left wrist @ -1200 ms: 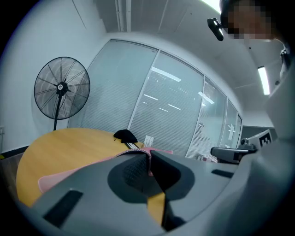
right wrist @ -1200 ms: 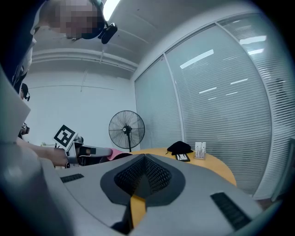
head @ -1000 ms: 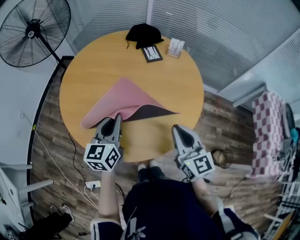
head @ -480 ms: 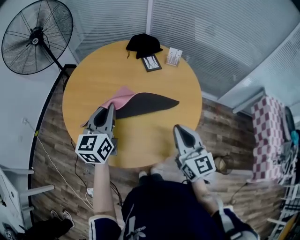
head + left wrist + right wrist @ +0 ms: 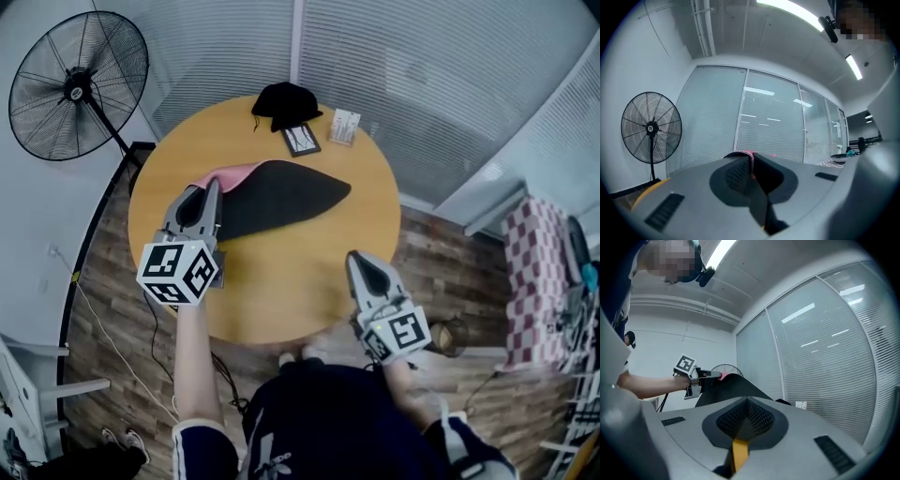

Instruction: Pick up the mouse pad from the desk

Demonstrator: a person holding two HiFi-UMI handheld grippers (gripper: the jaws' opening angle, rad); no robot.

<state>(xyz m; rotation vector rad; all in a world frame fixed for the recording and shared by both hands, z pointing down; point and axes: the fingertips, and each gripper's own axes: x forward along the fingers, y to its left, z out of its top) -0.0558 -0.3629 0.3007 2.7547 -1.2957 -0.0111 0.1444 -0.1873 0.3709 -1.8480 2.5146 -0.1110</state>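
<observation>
**Obs., pick-up of mouse pad**

L gripper [image 5: 214,187]: jaws are closed onto one edge of the mouse pad [image 5: 281,192]. A thin pink sliver is seen pinched between the pads in the left gripper view. Grip is taken at the edge, prob. because a flat, limp sheet offers nothing else to bite on.

The gripper is held approx. level, high over the left part of the desk [image 5: 281,281], so the pad hangs from the pinch pt. The black underside is shown to the head view. The pink top face is seen only as a strip next to the jaws. The sag suggests soft, floppy matl., with the wt. carried mostly by this one pinch.

Far end of pad: seen over the wood toward desk centre. Whether it touches the top or hangs clear cannot be told. In the right gripper view the lower edge is hidden behind the gripper body.

R gripper [image 5: 359,258]: jaws are together, nothing between them. It is held over the near desk edge, well apart from the pad. It is judged parked, as a one-edge lift needs no 2nd grip.

Dark cloth item [image 5: 286,98] and small framed card [image 5: 302,139] at far edge: apart from the pad, not in its way.

Judgement: pick-up nearly complete. Risk = slip from the thin edge grip if the pad is swung.
</observation>
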